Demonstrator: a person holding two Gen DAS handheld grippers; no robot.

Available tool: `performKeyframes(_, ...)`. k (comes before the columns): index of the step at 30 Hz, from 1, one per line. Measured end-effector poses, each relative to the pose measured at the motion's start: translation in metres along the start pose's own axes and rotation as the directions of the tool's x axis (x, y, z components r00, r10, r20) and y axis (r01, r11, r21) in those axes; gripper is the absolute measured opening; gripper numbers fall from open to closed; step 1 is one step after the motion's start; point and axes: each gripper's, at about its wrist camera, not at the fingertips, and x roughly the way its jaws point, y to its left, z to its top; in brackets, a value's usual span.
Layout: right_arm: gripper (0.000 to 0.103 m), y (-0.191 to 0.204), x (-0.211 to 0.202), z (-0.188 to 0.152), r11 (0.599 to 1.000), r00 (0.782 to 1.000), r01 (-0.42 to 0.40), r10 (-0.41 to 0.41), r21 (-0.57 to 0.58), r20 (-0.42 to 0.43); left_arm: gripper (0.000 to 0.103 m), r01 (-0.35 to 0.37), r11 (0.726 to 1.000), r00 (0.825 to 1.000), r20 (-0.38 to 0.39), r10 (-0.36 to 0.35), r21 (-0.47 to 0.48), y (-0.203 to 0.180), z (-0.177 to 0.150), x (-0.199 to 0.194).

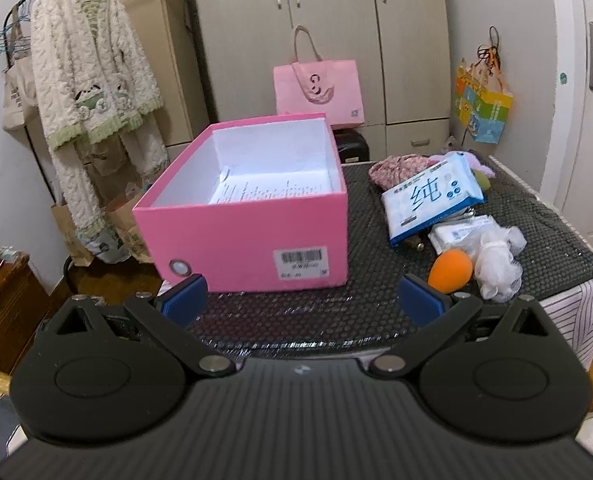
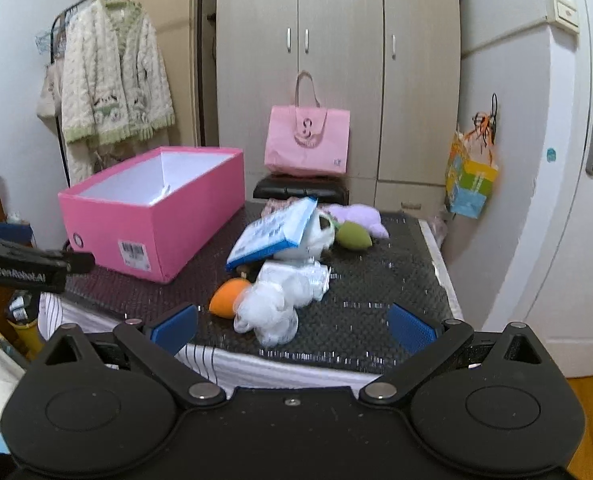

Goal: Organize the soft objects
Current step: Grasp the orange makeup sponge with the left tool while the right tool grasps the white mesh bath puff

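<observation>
A pink box (image 1: pixel 252 216) stands open on the dark mat (image 1: pixel 296 320) at the left of the table, holding only a printed sheet of paper (image 1: pixel 264 190) on its white floor. To its right lies a loose heap: a blue-and-white tissue pack (image 1: pixel 428 198) propped on a flowered cloth (image 1: pixel 392 166) and a purple plush toy (image 2: pixel 356 216), a green sponge (image 2: pixel 352 234), a clear-wrapped white packet (image 1: pixel 460 232), an orange sponge (image 1: pixel 450 270) and a white mesh pouf (image 1: pixel 496 264).

The left gripper (image 1: pixel 302 302) hovers with its jaws spread wide, holding nothing; the box sits at its twelve o'clock, the orange sponge at two o'clock.

The right gripper (image 2: pixel 292 330) is also wide open and empty, with the pouf just ahead at twelve o'clock and the box at ten o'clock.
</observation>
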Motion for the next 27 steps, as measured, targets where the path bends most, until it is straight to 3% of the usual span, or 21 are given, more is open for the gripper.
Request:
performKeyframes(5,0.103,-0.019,0.006,-0.001,1.0,0.988,-0.008,0.007,0.009,0.155,0.103,0.092,0.996,0.99,0.109,-0.091,-0.007,-0.005,0.008,0.007)
performKeyframes(10,0.102,-0.033,0.04,-0.003,1.0,0.995,0.016,-0.015,-0.007,0.103,0.103,0.161,0.985,0.98,0.106,-0.166,0.055,-0.026,0.012,0.034)
performKeyframes(16,0.097,-0.028,0.072,-0.018,0.996,0.997,-0.077,0.078,-0.052,0.02,0.095,0.299,0.954,0.951,0.071,-0.301,0.034,-0.048,0.013,0.064)
performKeyframes(18,0.087,-0.027,0.083,-0.021,0.992,0.994,-0.112,0.112,-0.051,-0.007,0.086,0.322,0.946,0.944,0.066,-0.324,0.042,-0.054,0.012,0.07)
performKeyframes(24,0.078,-0.024,0.108,-0.03,0.975,0.977,-0.212,0.209,-0.061,-0.05,0.057,0.397,0.918,0.918,-0.002,-0.397,0.03,-0.062,0.005,0.095)
performKeyframes(27,0.078,-0.02,0.114,-0.034,0.965,0.969,-0.245,0.241,-0.089,-0.05,0.048,0.428,0.904,0.903,-0.038,-0.427,0.014,-0.062,0.002,0.105)
